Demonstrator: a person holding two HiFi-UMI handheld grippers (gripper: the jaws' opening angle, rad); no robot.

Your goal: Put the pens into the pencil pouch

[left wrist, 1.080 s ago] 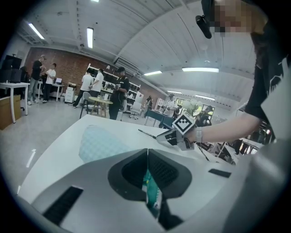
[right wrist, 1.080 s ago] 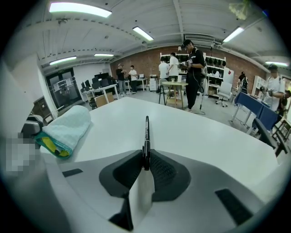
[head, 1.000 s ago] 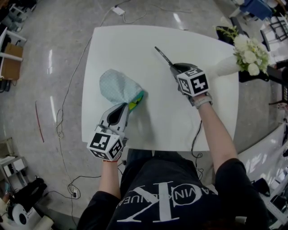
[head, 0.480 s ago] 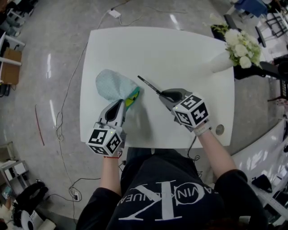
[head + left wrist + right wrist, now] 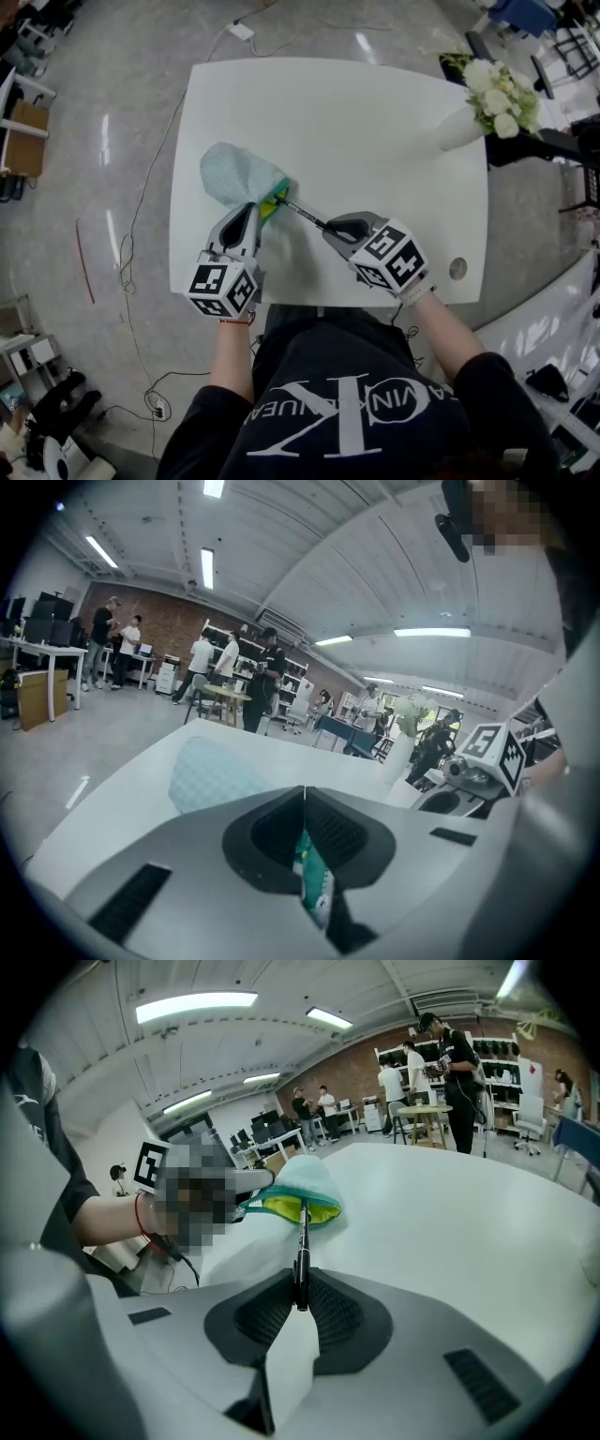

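Note:
A pale blue pencil pouch (image 5: 237, 176) with a teal zip edge and yellow lining lies on the white table (image 5: 375, 122). My left gripper (image 5: 253, 214) is shut on the pouch's teal rim (image 5: 312, 878) and holds its mouth up. My right gripper (image 5: 330, 228) is shut on a black pen (image 5: 302, 212) that points left, its tip at the pouch's open mouth (image 5: 298, 1209). In the right gripper view the pen (image 5: 301, 1251) runs straight from the jaws to the yellow lining.
A white vase of white flowers (image 5: 487, 105) stands at the table's far right corner. A small round hole (image 5: 457, 269) sits near the table's front right edge. Cables trail on the floor left of the table. People stand at desks far behind.
My right gripper has carried the pen from the table's far right side down and left, until its tip reached the pouch's mouth. The left gripper has kept its hold on the pouch.

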